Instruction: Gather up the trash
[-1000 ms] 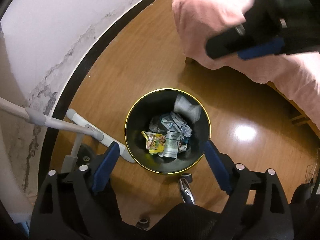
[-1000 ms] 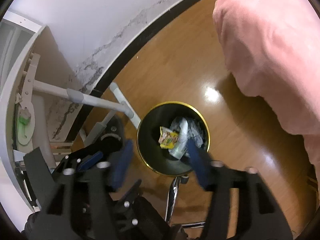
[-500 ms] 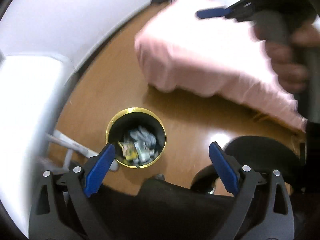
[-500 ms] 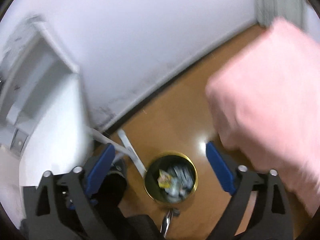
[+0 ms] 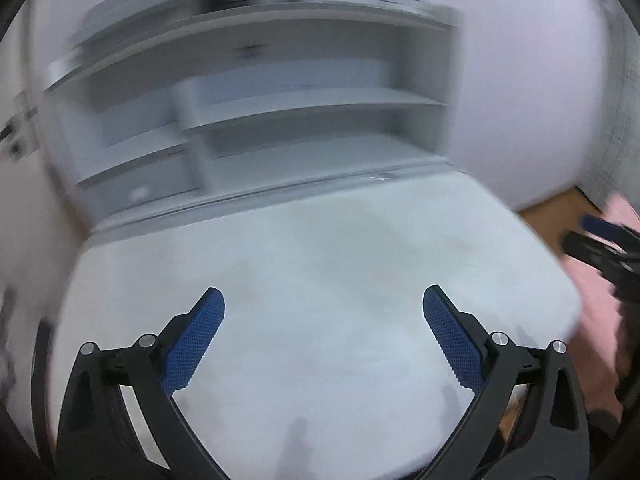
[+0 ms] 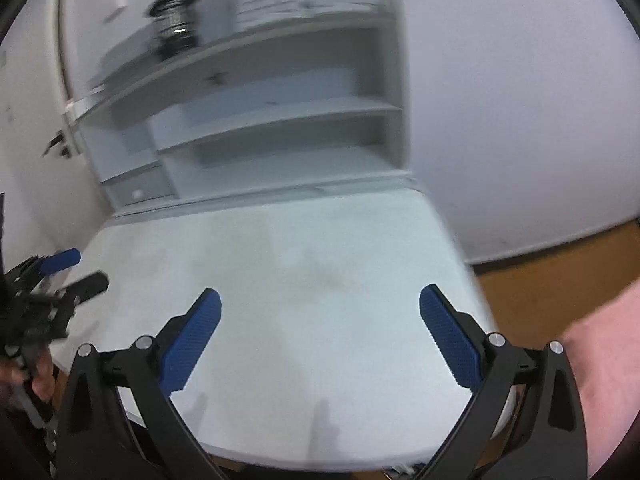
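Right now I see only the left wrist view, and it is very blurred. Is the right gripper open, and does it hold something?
Observer: In the right wrist view the right gripper is open and holds nothing. It hangs over the white table top.
Operator: What is the dark thing on top of the white shelf unit?
Observer: It is sharper there: a dark round ribbed object stands on top of the white shelf unit. What it is, I cannot tell.
Operator: Where does my left gripper show from that side?
Observer: The left gripper is at the left edge of that view, by the table's left edge, with a hand on its handle.
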The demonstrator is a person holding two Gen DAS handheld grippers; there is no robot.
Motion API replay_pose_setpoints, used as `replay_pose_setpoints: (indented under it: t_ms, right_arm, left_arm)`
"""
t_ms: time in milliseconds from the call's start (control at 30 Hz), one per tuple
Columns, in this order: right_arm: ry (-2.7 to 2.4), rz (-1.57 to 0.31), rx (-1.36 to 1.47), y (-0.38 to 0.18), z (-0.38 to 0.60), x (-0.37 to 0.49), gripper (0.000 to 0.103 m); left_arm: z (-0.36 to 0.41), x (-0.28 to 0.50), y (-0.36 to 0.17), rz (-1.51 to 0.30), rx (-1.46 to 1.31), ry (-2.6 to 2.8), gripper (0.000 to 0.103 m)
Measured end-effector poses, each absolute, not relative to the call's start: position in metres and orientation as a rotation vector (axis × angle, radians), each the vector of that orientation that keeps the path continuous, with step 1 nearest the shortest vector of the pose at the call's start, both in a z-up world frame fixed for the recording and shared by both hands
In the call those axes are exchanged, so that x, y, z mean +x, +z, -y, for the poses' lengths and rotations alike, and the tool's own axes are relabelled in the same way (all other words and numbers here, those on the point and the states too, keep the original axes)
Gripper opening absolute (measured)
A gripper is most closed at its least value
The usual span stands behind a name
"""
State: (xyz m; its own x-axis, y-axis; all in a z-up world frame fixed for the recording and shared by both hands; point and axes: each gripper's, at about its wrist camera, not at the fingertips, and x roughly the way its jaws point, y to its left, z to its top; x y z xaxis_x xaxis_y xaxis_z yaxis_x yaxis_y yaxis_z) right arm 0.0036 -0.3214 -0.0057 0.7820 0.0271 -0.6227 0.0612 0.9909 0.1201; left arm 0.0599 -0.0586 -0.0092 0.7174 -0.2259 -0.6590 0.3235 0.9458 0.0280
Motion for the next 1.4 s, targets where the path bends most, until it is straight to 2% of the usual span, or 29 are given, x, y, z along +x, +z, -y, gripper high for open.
replay_pose_setpoints:
  t_ms: [167,400,1400]
  right_arm:
    - [0.025,-0.665,0.085,-0.011,0.283,0.013,0.096]
    - [0.025,-0.690,0.066,-0.015,0.276,0.018,0.096]
    - [0.081,-0.668,0.026,-0.007,0.275,0.001,0.096]
  left_arm:
    - [0.001,0.061,-0.017,-0.744,0.071,-0.177,0.097]
    - [-0.029,0.047,-0.023,-0.758,0.038,-0.123,0.097]
    - [0.007,0.030,0.003,-0.692,0.094,-0.140,0.097]
